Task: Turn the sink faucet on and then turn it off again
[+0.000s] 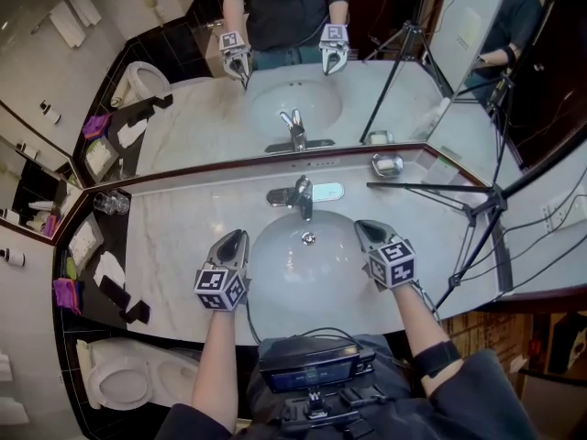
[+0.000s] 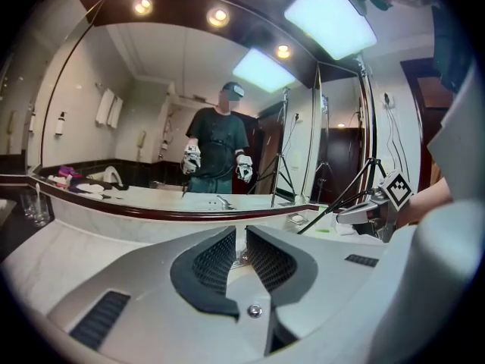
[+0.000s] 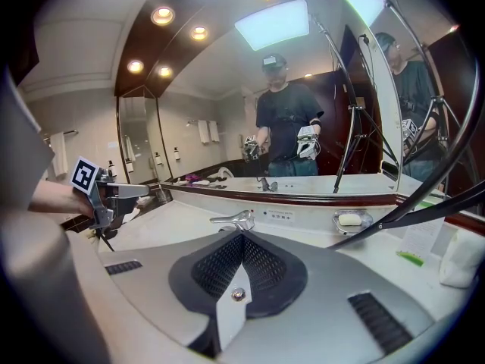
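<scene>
Head view: the left gripper (image 1: pixel 240 237) and right gripper (image 1: pixel 360 227) hang over the sink basin (image 1: pixel 275 269). The faucet (image 1: pixel 301 196) stands ahead of both sets of tips, between them, and neither touches it.

Left gripper view: the jaws stand slightly apart with a narrow gap, pinching nothing.

Right gripper view: the jaws are pressed together and empty. The faucet is just beyond the tips, and a soap dish (image 3: pixel 352 220) lies ahead to the right.

A chrome single-lever faucet (image 1: pixel 300 196) stands upright on the tabletop (image 1: pixel 174 236) behind the oval white sink (image 1: pixel 275 269), its spout over the basin.
</scene>
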Tool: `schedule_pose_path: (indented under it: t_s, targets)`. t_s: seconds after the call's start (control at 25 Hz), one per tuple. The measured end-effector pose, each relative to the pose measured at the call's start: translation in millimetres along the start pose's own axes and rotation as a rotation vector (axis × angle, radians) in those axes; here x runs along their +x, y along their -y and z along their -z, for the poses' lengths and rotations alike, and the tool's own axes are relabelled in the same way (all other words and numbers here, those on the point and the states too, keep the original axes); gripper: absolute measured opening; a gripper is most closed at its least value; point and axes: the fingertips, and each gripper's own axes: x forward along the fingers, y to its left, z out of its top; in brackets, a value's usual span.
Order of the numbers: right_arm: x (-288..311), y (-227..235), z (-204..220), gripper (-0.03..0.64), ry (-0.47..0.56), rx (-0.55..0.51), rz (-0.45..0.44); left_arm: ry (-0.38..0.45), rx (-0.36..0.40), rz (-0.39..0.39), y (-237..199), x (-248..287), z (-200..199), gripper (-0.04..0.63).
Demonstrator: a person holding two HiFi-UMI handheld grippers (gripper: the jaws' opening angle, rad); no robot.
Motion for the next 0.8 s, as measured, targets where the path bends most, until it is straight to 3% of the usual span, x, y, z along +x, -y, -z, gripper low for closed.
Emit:
schedule_pose_path:
  t_s: [0.12,0.36,0.44,0.64,0.8]
  targets:
    - [1.3,2.0,-0.9,0.018,-0.006,-0.012,0.002,-0.020,0.111,0.020,6.8,14.4,0.0,0.082]
    - [8.2,10.0,1.4,0.018,-0.021,-0.011,0.012,-0.118,0.478,0.091,32.8,59.3,12.0,0.246]
    - [9.1,13.9,3.1,0.018,-0.026,-0.008,0.016,-0.144,0.600,0.092,42.0,75.6,16.3,0.267]
    - [12.6,25.2,7.4,0.018,-0.038,0.006,0.030,-0.193,1.032,0.126,61.4,116.6,36.5,0.298]
    - [13.9,31.3,12.9,0.018,-0.044,0.020,0.040,-0.227,1.174,0.149,63.9,143.4,50.3,0.298]
